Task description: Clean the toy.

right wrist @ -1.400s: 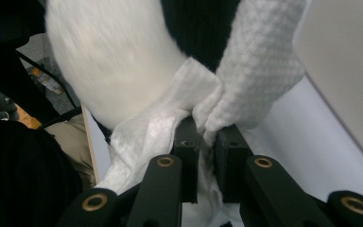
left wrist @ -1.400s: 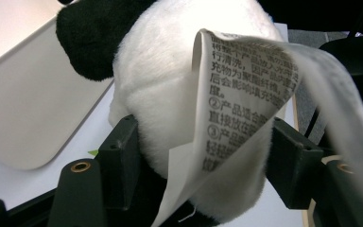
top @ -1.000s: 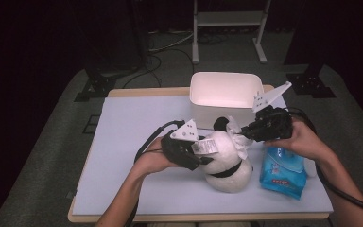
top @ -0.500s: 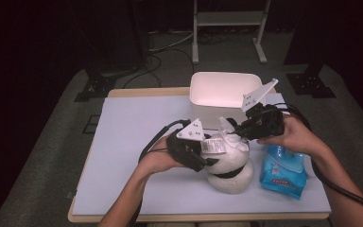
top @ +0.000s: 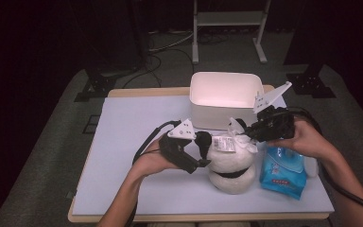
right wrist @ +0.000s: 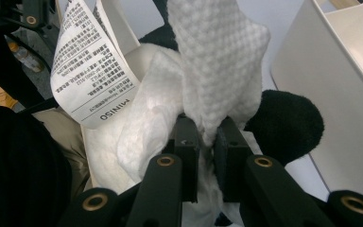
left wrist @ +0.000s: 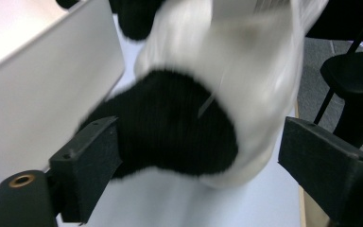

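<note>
A panda plush [top: 230, 163] sits near the table's [top: 132, 142] front edge, before a white bin [top: 224, 97]. The right gripper [right wrist: 207, 137] pinches a wet wipe [right wrist: 217, 56] against it, apparently to clean it; the left gripper's [top: 199, 152] jaws have just been opening (plush between, unclamped). Its tag [right wrist: 90, 71] reads "MINISO". A blue wipes pack [top: 281, 172] lies right.

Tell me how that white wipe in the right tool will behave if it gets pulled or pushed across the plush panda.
The wipe is probably floppy: it folds and droops above the right tool, whose jaws pinch it. Its dimpled weave looks thin, so likely very light. It would probably drag and bunch on the plush panda rather than slide, since the fur looks fuzzy.
</note>
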The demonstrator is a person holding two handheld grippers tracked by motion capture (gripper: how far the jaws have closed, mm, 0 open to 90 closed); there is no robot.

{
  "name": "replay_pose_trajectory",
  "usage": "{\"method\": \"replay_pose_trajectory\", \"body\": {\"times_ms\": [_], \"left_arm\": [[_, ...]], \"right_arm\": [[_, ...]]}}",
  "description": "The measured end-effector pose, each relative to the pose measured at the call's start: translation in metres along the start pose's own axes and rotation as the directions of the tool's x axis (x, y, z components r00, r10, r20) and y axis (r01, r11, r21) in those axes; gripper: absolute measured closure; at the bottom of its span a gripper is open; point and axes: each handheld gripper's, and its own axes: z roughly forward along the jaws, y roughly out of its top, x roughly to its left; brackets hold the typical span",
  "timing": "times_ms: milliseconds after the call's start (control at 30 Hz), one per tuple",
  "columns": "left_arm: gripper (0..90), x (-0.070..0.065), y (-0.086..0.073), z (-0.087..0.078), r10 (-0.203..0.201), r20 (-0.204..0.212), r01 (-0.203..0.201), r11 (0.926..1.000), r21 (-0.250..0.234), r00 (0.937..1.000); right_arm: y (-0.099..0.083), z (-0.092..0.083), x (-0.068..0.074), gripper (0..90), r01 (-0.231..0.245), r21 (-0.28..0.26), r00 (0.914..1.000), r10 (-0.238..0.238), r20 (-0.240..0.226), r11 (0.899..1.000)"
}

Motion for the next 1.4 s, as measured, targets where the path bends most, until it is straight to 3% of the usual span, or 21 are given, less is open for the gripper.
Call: {"method": "replay_pose_trajectory", "body": {"times_ms": [267,433,600,667,833,1000,1100,1200,1400], "left_arm": [[12.4,0.003,-0.016,0.015,-0.054,0.044,0.054,0.9985,0.011,0.9976],[12.5,0.002,-0.02,0.033,-0.082,0.095,0.08,0.9966,0.02,0.9921],[20.3,0.003,-0.017,0.046,-0.08,0.135,0.084,0.9961,-0.024,0.9876],[22.9,0.004,-0.016,0.044,-0.078,0.135,0.084,0.9957,-0.038,0.9877],[27.3,0.009,-0.01,0.032,-0.06,0.106,0.064,0.9973,-0.035,0.9926],[28.1,0.016,-0.002,0.004,-0.045,0.044,0.047,0.9974,-0.055,0.998],[28.0,0.018,-0.001,-0.008,-0.026,0.017,0.026,0.9992,-0.029,0.9995],[28.0,0.018,-0.007,-0.011,-0.019,0.028,0.019,0.9998,-0.007,0.9994],[24.8,0.017,-0.018,-0.005,-0.04,0.085,0.045,0.9976,-0.053,0.9956]], "right_arm": [[-0.009,-0.006,-0.002,81.3,-0.012,0.0,0.9998,0.012,0.014,1.0],[-0.014,-0.007,-0.003,81.3,-0.02,-0.011,0.9998,0.02,0.009,1.0],[-0.013,-0.008,0.0,81.2,-0.015,-0.016,0.9999,0.015,0.006,1.0],[-0.012,-0.008,0.001,81.2,-0.009,-0.016,0.9997,0.009,0.022,1.0],[-0.011,-0.009,-0.001,81.2,-0.025,-0.062,0.9997,0.025,-0.001,0.998],[-0.008,-0.002,-0.002,81.4,-0.029,-0.076,0.9996,0.029,0.005,0.997],[-0.007,0.008,-0.004,81.4,-0.042,-0.091,0.9988,0.04,-0.027,0.995],[-0.006,0.015,-0.002,81.4,-0.046,-0.1,0.9965,0.038,-0.075,0.994],[0.001,0.016,0.005,81.4,-0.004,-0.062,0.9982,0.0,-0.06,0.998]]}}
